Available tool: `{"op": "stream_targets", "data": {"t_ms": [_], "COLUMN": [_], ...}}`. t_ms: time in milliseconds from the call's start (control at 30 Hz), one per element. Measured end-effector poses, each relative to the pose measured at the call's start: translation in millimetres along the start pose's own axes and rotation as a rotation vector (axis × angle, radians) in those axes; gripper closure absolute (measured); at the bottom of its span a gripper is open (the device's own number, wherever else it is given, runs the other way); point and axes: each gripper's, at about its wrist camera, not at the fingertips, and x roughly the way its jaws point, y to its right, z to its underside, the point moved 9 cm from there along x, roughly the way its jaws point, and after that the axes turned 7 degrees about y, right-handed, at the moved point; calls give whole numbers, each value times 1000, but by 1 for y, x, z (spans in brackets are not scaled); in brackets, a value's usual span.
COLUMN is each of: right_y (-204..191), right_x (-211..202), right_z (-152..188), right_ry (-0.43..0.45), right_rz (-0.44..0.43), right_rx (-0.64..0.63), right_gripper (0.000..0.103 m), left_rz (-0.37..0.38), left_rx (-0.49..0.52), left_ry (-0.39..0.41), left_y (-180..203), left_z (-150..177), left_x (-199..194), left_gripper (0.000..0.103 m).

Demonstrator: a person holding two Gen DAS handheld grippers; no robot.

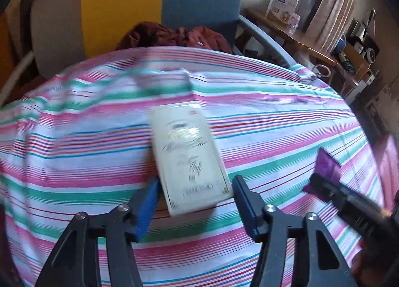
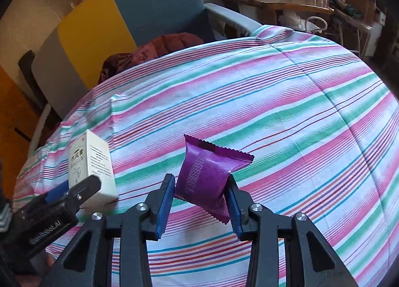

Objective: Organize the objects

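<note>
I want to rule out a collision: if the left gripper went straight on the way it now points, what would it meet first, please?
Most likely the cream box, which already lies between the open fingers of the left gripper. Pushed further, it would reach the striped cloth under the box. Depth is hard to judge here.

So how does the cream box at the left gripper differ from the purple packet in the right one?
The cream box is a rigid printed carton; the purple packet is a soft foil pouch with crimped, zigzag ends. The box rests on the striped cloth between the left gripper's fingers, with a gap at one pad; the packet is pinched and dented by the right gripper, tilted. Both sit between blue pads.
</note>
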Motion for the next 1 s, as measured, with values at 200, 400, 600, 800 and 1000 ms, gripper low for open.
{"op": "stream_targets", "data": {"t_ms": [200,400,600,800,1000], "right_y": [-9,-6,-10,-21,-32], "right_x": [-1,2,3,2,2], "right_z": [2,3,3,3,5], "right_ry": [-8,-15,-14,7,22], "right_rz": [-29,-31,-60,-56,-47], "right_rx": [-3,3,13,-48,-111], "right_gripper": [62,62,62,62,62], "left_rz": [-7,-30,35,-23,-9], "left_rx": [16,56,17,140,152], "left_ry": [22,39,123,233,257], "left_y": [-15,-12,-19,-25,-33], "left_z": [-8,-18,-13,7,29], "left_x": [-3,17,14,1,-18], "left_gripper": [48,48,51,52,52]}}
